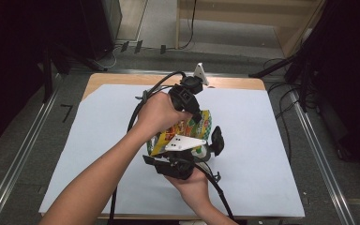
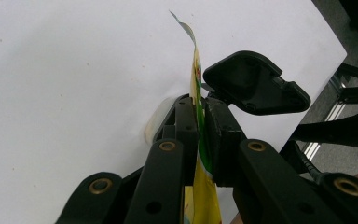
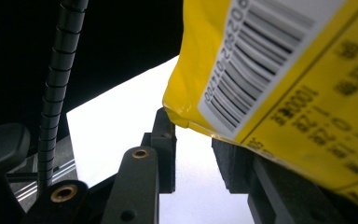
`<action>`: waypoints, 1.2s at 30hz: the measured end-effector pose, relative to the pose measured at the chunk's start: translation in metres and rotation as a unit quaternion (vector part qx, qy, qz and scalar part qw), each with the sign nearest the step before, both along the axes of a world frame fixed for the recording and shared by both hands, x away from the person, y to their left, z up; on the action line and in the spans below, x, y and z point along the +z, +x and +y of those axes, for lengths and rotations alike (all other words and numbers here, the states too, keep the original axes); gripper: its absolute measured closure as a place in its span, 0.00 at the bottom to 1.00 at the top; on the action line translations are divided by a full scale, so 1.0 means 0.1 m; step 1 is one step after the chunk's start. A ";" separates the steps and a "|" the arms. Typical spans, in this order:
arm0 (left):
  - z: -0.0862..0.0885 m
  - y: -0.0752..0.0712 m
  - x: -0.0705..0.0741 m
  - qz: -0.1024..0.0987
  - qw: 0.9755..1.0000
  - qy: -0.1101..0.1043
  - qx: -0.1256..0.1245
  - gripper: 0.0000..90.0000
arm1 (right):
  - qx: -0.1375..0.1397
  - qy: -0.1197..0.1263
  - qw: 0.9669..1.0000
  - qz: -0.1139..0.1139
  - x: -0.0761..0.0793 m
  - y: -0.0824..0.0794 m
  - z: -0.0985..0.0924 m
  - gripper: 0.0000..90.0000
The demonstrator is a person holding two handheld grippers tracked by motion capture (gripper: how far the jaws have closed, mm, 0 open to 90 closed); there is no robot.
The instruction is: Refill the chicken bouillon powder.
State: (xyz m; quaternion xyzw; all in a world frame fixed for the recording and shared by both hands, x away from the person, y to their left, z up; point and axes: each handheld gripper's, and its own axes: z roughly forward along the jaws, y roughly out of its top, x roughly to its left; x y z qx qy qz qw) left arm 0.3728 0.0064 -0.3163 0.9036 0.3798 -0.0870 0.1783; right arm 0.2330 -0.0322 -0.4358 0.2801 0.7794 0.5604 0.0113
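While the left gripper (image 2: 199, 123) clamps the yellow-green crinkly plastic snack bag's (image 1: 187, 130) edge above the white paper sheet (image 1: 98, 140), the right gripper (image 3: 193, 154) has its jaws parted under the bag.

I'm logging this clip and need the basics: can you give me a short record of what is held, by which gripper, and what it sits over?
item: yellow snack bag
left gripper: jaws shut on the bag's thin edge
right gripper: a gap shows between its jaws, the bag's barcode corner over one jaw; grip unclear
surface: white sheet on a wooden table
bag position: held above the sheet, between both hands
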 end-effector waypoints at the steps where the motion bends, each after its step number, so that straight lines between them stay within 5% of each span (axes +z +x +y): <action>1: 0.00 0.00 0.00 0.001 1.000 -0.001 0.001 0.94 | 0.000 0.000 1.000 -0.001 0.00 0.00 0.00 0.80; 36: 0.05 0.00 -0.04 0.006 1.000 -0.008 0.001 0.94 | 0.004 -0.006 1.000 0.000 -0.02 0.01 0.02 0.81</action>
